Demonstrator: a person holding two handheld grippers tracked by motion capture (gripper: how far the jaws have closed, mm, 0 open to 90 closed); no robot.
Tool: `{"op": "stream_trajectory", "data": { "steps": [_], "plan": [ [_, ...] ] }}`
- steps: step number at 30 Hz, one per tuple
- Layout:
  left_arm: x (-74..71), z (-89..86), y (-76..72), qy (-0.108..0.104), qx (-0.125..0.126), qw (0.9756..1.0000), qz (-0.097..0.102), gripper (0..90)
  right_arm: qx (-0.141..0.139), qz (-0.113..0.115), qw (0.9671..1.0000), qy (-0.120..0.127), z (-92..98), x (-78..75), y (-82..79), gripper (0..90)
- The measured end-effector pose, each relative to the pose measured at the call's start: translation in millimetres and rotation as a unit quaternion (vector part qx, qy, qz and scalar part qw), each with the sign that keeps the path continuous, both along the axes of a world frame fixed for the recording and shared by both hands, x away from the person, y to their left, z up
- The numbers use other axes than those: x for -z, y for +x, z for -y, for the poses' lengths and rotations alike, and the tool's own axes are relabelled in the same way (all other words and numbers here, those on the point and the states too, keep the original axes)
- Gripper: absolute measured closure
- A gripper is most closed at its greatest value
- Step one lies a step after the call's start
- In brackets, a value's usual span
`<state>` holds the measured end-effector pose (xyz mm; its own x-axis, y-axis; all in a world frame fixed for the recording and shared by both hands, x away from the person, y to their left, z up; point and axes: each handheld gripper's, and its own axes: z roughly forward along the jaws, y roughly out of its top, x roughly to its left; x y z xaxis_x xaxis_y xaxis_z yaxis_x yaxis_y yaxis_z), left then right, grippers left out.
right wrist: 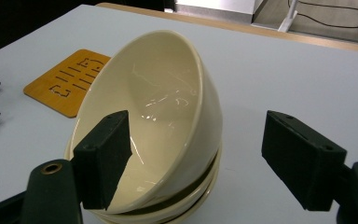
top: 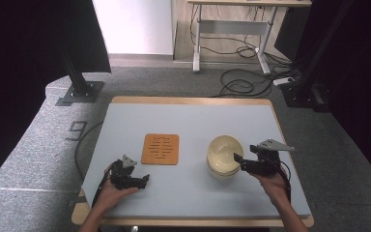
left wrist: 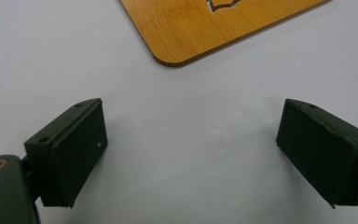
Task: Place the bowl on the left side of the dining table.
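- The left gripper [top: 142, 181] sits low over the near-left part of the bench [top: 193, 121], held in the person's left hand [top: 108, 195]; its fingers [left wrist: 72, 151] stand wide apart with nothing but bare bench surface between them.
- Just beyond the left gripper, toward the middle of the bench, lies a flat orange wooden trivet [top: 160, 149] with slots cut through it; in the left gripper view its rounded corner [left wrist: 177, 32] lies ahead of the fingers, apart from them.
- Right of the trivet, well apart from it, stands a stack of cream bowls [top: 224, 157] on the bench's right half.
- The top bowl [right wrist: 168, 107] is tilted steeply inside the stack, its opening turned toward the trivet side, its raised rim away from the bowls below.
- At least 2 lower bowls [right wrist: 200, 196] sit level under it, nested.
- The right gripper [top: 237, 158], held in the person's right hand [top: 270, 183], reaches the stack from the right; its fingers are spread wide, not gripping.
- In the right gripper view, 1 finger [right wrist: 103, 156] lies in front of the tilted bowl's rim, at or inside its opening; whether it touches, I cannot tell. The other finger [right wrist: 303, 158] stands clear of the bowl, over bare bench.
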<state>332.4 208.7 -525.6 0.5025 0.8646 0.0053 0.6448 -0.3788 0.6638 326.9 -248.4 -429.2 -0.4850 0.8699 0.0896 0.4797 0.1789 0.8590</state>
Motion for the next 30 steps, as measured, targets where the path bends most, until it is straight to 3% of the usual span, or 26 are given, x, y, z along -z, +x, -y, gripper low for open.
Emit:
{"op": "stream_trajectory", "data": {
  "steps": [30],
  "plan": [
    [0.1,0.0,0.0,0.0,0.0,1.0,0.0,8.5,0.006,-0.016,0.9997,-0.018,-15.3,9.1,9.6,25.2]
  ]
}}
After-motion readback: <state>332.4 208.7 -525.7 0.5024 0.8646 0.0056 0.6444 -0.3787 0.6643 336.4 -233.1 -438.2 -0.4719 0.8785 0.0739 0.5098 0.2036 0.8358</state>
